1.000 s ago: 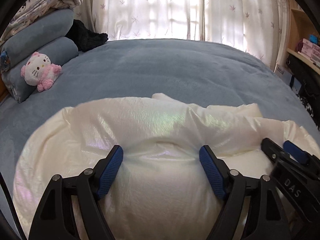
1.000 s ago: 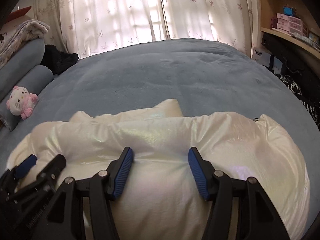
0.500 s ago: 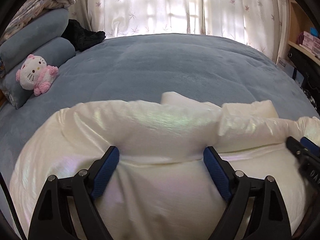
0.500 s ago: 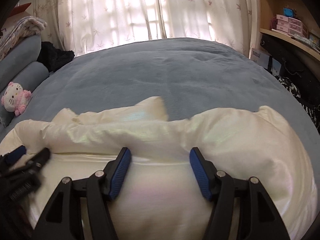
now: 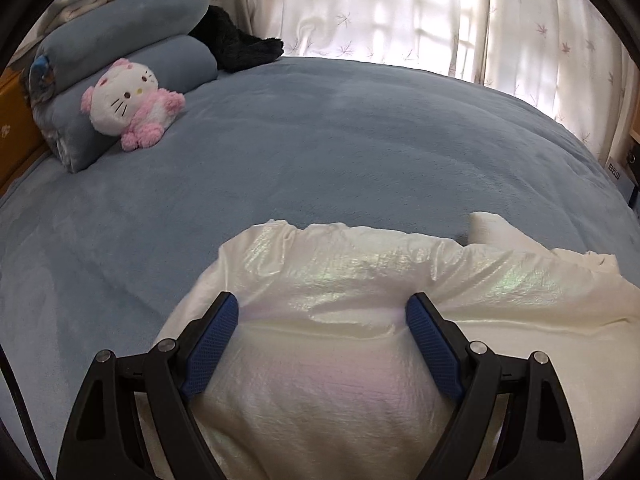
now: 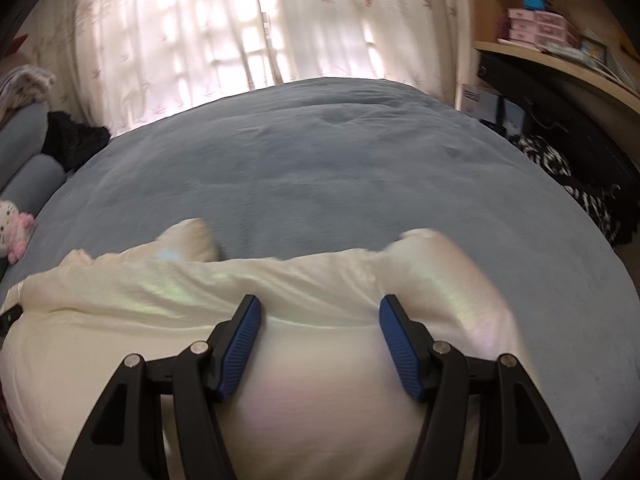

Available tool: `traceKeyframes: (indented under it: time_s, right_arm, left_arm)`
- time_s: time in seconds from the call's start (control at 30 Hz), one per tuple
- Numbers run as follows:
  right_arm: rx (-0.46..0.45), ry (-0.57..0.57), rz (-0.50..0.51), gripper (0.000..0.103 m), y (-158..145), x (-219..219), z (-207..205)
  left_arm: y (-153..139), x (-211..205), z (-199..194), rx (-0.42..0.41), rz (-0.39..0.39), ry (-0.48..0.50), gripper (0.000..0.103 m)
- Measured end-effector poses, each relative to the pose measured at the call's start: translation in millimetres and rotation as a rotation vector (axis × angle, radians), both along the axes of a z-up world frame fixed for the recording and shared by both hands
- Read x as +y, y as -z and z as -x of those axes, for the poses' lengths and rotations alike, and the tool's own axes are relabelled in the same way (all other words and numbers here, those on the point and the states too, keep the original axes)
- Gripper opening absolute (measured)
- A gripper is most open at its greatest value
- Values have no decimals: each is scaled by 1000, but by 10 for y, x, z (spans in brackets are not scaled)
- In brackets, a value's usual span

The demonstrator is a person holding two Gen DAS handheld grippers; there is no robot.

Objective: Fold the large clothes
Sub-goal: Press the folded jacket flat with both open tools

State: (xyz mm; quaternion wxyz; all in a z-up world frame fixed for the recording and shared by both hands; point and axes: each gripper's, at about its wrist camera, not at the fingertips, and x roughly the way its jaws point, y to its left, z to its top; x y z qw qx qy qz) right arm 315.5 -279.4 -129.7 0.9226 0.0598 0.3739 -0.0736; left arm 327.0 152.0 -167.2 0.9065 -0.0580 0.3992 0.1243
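Left wrist view has swung left: plush cat (image 5: 130, 104) and stacked pillows (image 5: 132, 60) loom larger than a second ago. The right gripper, seen at this view's right edge before, is gone from it. White jacket (image 5: 360, 320) fold edge now sits farther up the bed (image 5: 320, 152). Right wrist view is motion-blurred; jacket (image 6: 280, 360) corners lifted.

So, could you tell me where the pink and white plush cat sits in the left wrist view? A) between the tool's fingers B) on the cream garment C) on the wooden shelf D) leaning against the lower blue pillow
D: the plush cat leans against the lower blue pillow, well away from the cream garment.
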Motion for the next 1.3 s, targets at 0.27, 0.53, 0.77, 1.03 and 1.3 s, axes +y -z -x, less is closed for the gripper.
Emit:
traceKeyframes:
  time_s: [0.27,0.53,0.77,1.03,1.3]
  right_arm:
    - [-59,20,39,63,-319,-23,356]
    - [-56,-195,-62,63,-455,771,708]
    - [-6,-244,41,63,-126,1081,832]
    - [0,-94,17,63,-8,354,977]
    - [20,-39,-46,63,-45,278,1120]
  left_arm:
    - [-222,-288,289,-32,-46,42,86]
    - [-359,-1094,770,-58,60,223,86]
    - [-108,-1395,974,-41,-37,265,86]
    - [-86,-1064,1117,-62,-17,217,86]
    - [-158,-1023,1297,-40,18,191,86]
